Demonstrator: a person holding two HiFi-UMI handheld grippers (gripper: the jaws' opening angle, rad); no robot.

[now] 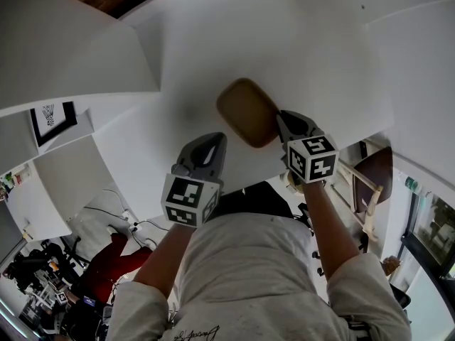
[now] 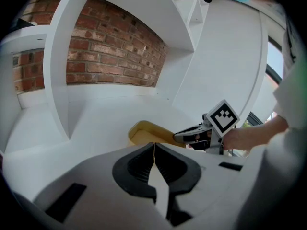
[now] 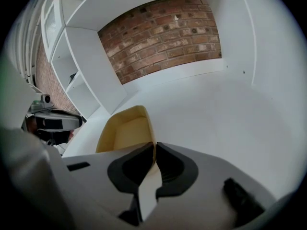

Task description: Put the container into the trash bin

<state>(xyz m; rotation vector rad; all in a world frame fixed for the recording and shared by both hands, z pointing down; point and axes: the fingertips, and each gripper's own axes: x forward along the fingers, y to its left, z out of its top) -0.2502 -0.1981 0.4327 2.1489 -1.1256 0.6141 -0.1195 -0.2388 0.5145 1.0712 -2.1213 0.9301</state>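
Observation:
A shallow tan container (image 1: 247, 111) rests on the white shelf surface (image 1: 306, 55), its open side up. My right gripper (image 1: 283, 123) is shut on the container's near right rim; in the right gripper view the thin yellow wall (image 3: 148, 128) runs between the dark pads (image 3: 169, 169). My left gripper (image 1: 212, 142) sits lower left of the container, shut, with nothing between its jaws. The left gripper view shows the container (image 2: 146, 132) ahead, with the right gripper (image 2: 180, 136) clamped on its edge.
A brick wall (image 3: 163, 32) backs the white shelving. White dividers (image 2: 60, 61) stand left of the container. Below the shelf edge, the head view shows a wooden chair (image 1: 370, 180), cables and clutter on the floor (image 1: 50, 283).

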